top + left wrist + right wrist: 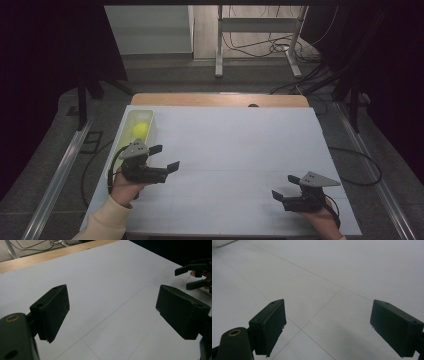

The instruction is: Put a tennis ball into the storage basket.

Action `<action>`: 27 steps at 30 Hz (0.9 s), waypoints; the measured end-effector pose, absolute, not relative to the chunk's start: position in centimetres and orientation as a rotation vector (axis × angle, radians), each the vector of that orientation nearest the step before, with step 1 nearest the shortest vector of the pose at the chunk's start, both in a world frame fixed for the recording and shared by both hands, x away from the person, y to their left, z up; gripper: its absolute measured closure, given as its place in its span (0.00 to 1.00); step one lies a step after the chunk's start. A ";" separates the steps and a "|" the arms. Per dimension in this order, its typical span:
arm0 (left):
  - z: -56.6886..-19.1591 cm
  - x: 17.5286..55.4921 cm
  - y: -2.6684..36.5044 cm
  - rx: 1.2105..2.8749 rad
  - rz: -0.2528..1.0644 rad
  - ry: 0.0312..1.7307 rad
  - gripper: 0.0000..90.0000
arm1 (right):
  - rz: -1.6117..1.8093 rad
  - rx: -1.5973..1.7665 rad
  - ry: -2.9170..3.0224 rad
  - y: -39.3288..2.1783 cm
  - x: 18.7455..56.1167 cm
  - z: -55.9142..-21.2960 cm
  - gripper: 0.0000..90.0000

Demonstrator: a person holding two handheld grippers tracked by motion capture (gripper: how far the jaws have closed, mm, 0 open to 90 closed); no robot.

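A: Where does the work stand?

B: At the very start of a pick, by the look of it. The left tool [163,157] hovers over the white table [240,150] just beside the pale, translucent plastic bin [131,121] at the table's left edge, its jaws apart and nothing between them. The left gripper view confirms that: bare white surface lies between the two black pads [53,311].

A: And the thing to be fetched?

B: A small yellow-green ball [140,130] lies inside the bin, towards its far end. The left tool is near it but points away, across the table towards the right tool [193,273], not into the bin.

A: What is the right tool doing?

B: It rests low at the near right of the table, well apart from the bin, jaws apart and empty; its own view shows only faint grid lines on the table [342,287] between its pads [270,325].

A: So what does the next move call for?

B: Likely the left hand must turn the tool towards the bin, tip it down over the rim and set the jaws on either side of the ball. The bin's walls leave little room, so the approach probably has to come from above.
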State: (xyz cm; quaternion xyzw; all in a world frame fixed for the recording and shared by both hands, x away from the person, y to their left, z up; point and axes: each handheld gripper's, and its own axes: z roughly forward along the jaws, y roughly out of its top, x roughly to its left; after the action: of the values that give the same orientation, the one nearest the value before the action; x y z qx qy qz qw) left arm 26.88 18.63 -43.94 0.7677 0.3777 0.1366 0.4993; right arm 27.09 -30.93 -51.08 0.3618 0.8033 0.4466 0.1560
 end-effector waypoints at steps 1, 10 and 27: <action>-44.1 26.7 18.5 1.857 0.328 0.909 0.14 | 1.279 1.036 2.300 -30.9 27.1 -51.1 0.15; -46.2 24.9 17.6 1.867 0.337 0.870 0.15 | 1.271 1.034 2.303 -30.9 27.1 -51.1 0.15; -49.5 23.0 16.8 1.901 0.391 0.866 0.16 | 1.278 1.028 2.309 -30.9 27.0 -51.1 0.15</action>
State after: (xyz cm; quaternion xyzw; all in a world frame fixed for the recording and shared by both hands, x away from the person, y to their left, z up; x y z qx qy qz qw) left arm 22.99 16.84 -49.49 0.7816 0.3560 0.1606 0.4864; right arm 27.05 -30.86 -51.08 0.3588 0.8055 0.4458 0.1541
